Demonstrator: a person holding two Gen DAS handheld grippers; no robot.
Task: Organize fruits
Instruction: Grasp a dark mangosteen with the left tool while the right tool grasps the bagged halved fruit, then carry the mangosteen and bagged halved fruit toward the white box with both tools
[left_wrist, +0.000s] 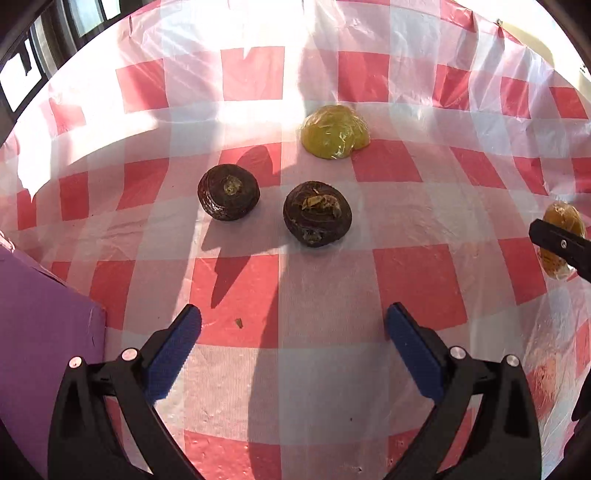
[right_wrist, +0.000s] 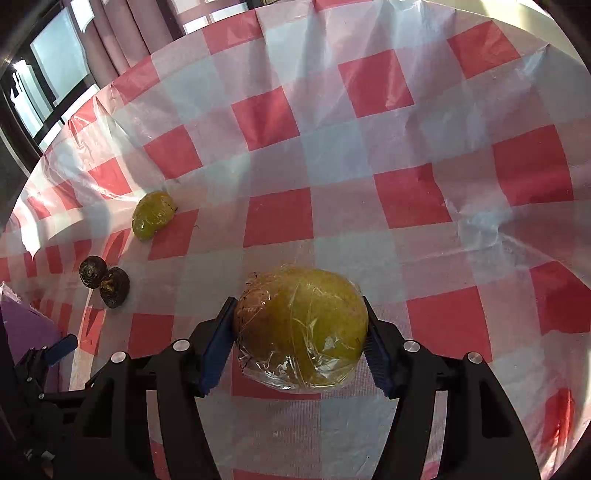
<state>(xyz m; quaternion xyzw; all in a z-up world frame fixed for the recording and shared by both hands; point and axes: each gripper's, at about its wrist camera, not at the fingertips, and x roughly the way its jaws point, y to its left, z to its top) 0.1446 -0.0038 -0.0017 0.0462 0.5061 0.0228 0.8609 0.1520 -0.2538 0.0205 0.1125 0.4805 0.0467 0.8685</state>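
A large yellow-green fruit wrapped in clear plastic film (right_wrist: 301, 328) sits clamped between the blue ribbed pads (right_wrist: 218, 345) of the right gripper (right_wrist: 299, 345), its jaws closed on the fruit's two flanks. Whether it rests on the counter or hangs just clear of it cannot be told. The side grip suits the round, slippery wrap, and probably readies the fruit for carrying to its group.

Off to the left lies a smaller film-wrapped yellow-green fruit (left_wrist: 334, 133), flat side down, so it will not roll. Nearer the left gripper (left_wrist: 293, 339) lie two dark brown, wrinkled round fruits (left_wrist: 228, 192) (left_wrist: 317, 213), close together but apart, like already sitting by like. The left gripper's jaws stand wide over bare cloth with nothing between them, pointed toward the dark pair, seemingly ready to take one.

All of it rests on a counter covered with a thin red-and-white checked plastic cloth (left_wrist: 417, 280), creased and sunlit. At the left edge a purple box-like block (left_wrist: 44, 325) shows one flat face; whether it is an open container, and what it holds, cannot be seen. No fruit is visibly inside any container.
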